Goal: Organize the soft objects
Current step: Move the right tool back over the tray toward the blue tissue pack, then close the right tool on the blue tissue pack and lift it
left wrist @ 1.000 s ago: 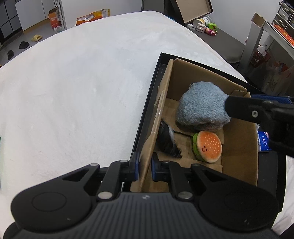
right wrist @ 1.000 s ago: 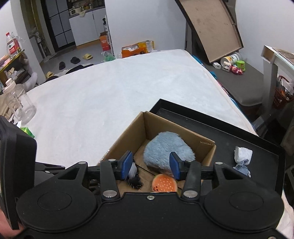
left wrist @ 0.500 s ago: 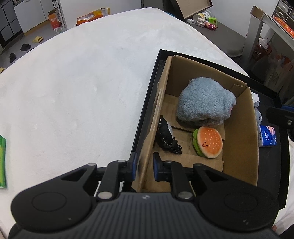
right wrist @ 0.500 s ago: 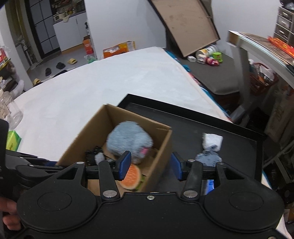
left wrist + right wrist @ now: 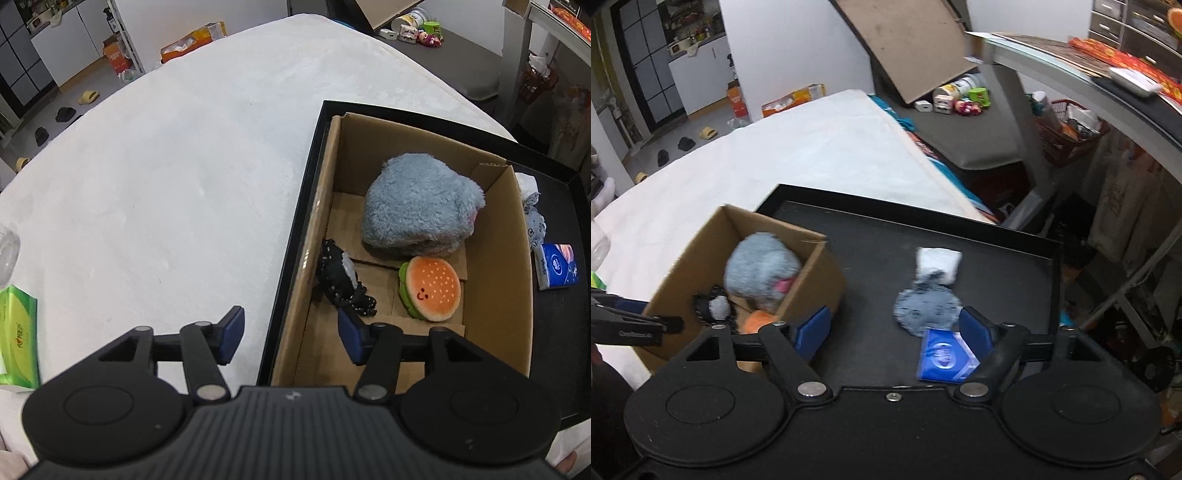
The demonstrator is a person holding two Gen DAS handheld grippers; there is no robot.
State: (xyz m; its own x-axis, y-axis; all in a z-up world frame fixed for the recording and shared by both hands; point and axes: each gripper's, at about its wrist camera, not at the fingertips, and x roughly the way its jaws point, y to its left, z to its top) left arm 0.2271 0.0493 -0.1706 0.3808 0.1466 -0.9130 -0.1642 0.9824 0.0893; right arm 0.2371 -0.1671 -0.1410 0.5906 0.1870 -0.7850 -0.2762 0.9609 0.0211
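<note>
You've got a matt brown cardboard box [image 5: 509, 295] holding a fuzzy grey-blue plush [image 5: 417, 210] and a soft felt-like burger toy [image 5: 432, 288]. At its 3 o'clock there's a glossy blue tissue pack [image 5: 557, 266] on the matt black tray [image 5: 997, 266].

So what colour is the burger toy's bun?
Orange with small pale dots and a smiley face; the burger toy shows best in the left wrist view.

Green tissue pack [image 5: 16, 338] cut by left edge; box toys [image 5: 761, 271] blurred.
</note>
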